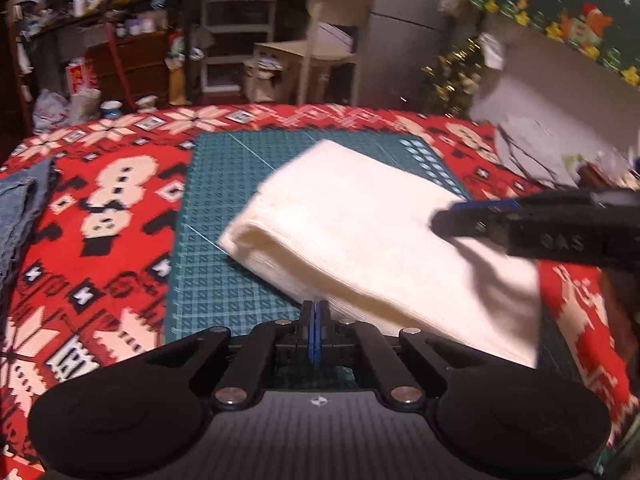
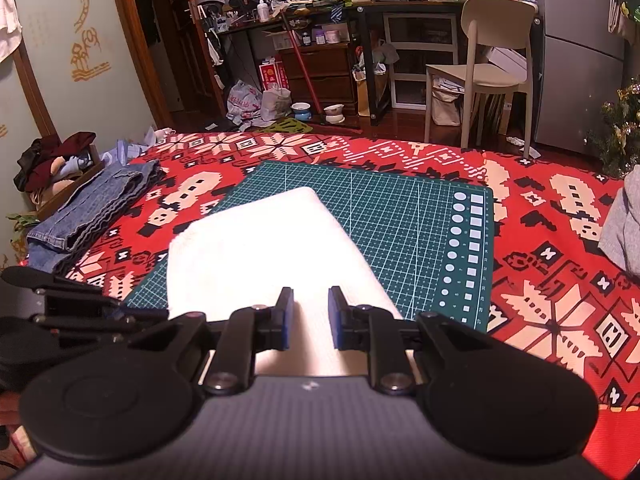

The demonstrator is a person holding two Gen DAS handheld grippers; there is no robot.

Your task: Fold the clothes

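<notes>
A folded white cloth [image 1: 360,240] lies slantwise on the green cutting mat [image 1: 216,208]. My left gripper [image 1: 315,316] is shut, blue pads pressed together with nothing between them, right at the cloth's near edge. My right gripper [image 2: 311,312] sits low over the cloth [image 2: 256,240] with its two blue pads a small gap apart. The cloth's flat surface shows between them and nothing looks pinched. From the left wrist view the right gripper [image 1: 442,224] reaches in over the cloth's right side and casts a shadow on it.
A red patterned tablecloth [image 2: 540,280] covers the table under the mat [image 2: 400,216]. Folded blue jeans [image 2: 92,208] lie at the left edge and a grey garment [image 2: 624,224] at the right. A chair [image 2: 480,60] and cluttered shelves stand beyond the table.
</notes>
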